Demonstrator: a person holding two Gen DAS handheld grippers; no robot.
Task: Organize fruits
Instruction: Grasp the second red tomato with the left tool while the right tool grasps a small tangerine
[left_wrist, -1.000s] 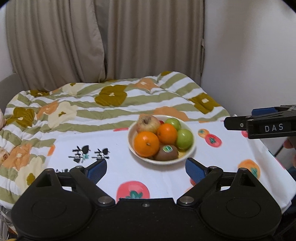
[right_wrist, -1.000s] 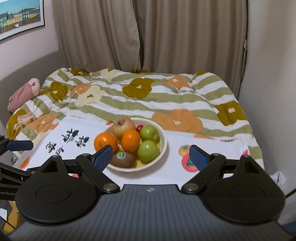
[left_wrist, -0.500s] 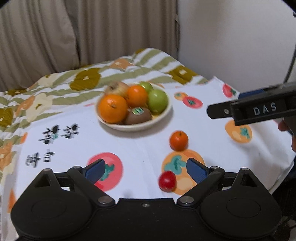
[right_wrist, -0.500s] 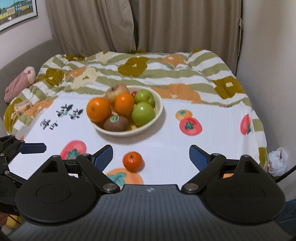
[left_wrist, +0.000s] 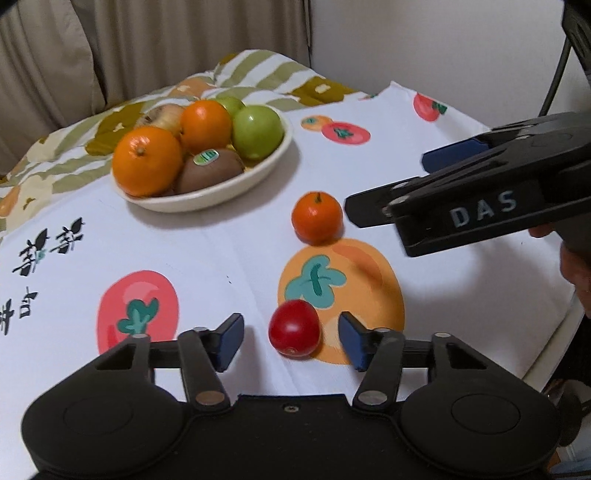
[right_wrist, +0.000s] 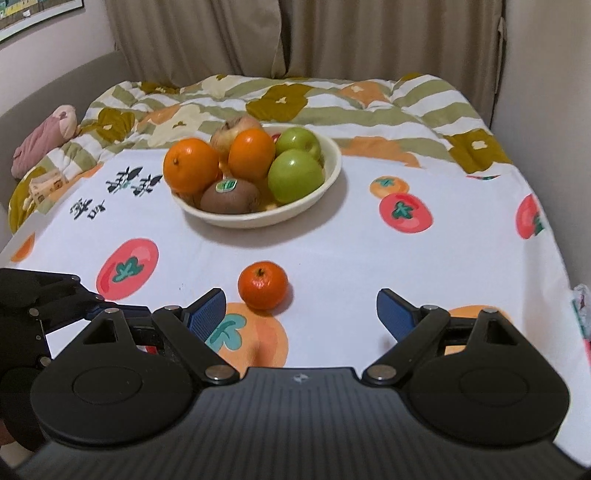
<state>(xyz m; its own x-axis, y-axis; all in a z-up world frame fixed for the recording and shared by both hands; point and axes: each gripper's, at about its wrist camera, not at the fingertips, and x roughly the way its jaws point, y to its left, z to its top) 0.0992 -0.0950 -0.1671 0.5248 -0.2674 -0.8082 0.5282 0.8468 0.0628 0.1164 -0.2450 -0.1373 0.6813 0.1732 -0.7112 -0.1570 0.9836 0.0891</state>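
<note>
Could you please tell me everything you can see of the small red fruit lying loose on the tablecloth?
The small red fruit is round, glossy and deep red, with a bright highlight on its skin. It rests on the tablecloth at the edge of a printed orange persimmon, between the open left gripper's blue-padded fingers, nearer the right one, apparently touching neither. The right wrist view hides it.

A tangerine (right_wrist: 262, 284) and plum (left_wrist: 294, 328) lie before the bowl (right_wrist: 325, 177).

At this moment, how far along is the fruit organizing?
Most fruit already sits in the bowl. Nothing is gripped: the open left gripper brackets the small red fruit, and the open right gripper is near the mandarin. Both loose fruits remain on the tablecloth.
</note>
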